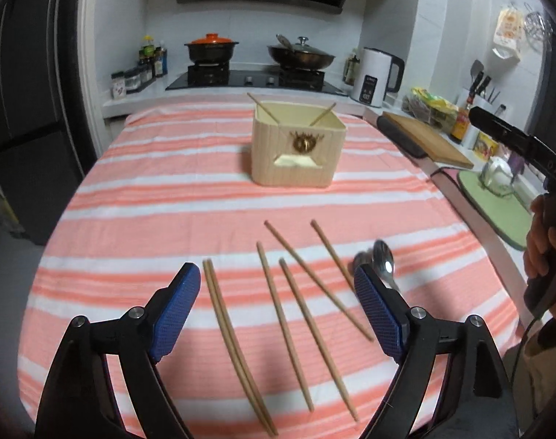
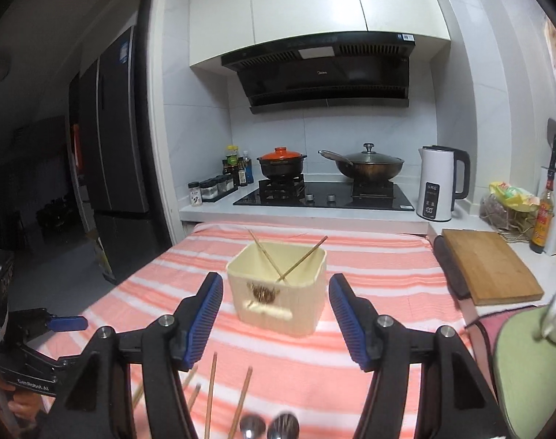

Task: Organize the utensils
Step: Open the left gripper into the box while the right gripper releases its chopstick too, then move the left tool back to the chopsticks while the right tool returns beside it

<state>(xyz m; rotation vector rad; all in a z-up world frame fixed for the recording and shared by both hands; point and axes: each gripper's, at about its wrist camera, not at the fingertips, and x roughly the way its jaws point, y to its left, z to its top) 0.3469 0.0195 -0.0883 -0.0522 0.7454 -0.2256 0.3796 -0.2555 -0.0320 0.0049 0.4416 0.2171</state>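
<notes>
Several wooden chopsticks [image 1: 292, 314] lie loose on the pink striped cloth [image 1: 168, 197], between and just ahead of my open left gripper [image 1: 276, 281]. Two metal spoons [image 1: 382, 259] lie beside its right finger. A cream utensil box [image 1: 296, 146] stands farther back with two chopsticks leaning inside. My right gripper [image 2: 274, 292] is open and empty, held above the cloth and facing the box [image 2: 281, 292]. Chopstick tips [image 2: 212, 384] and the spoon bowls [image 2: 274, 430] show below it. The right gripper's body shows at the right edge of the left wrist view.
A wooden cutting board [image 2: 493, 267] and a green mat [image 2: 530, 366] lie right of the table. Behind it is a stove with a clay pot [image 2: 281, 164] and a wok [image 2: 369, 166], a white kettle [image 2: 439, 183], spice jars and bottles. A dark fridge [image 2: 109, 153] stands at left.
</notes>
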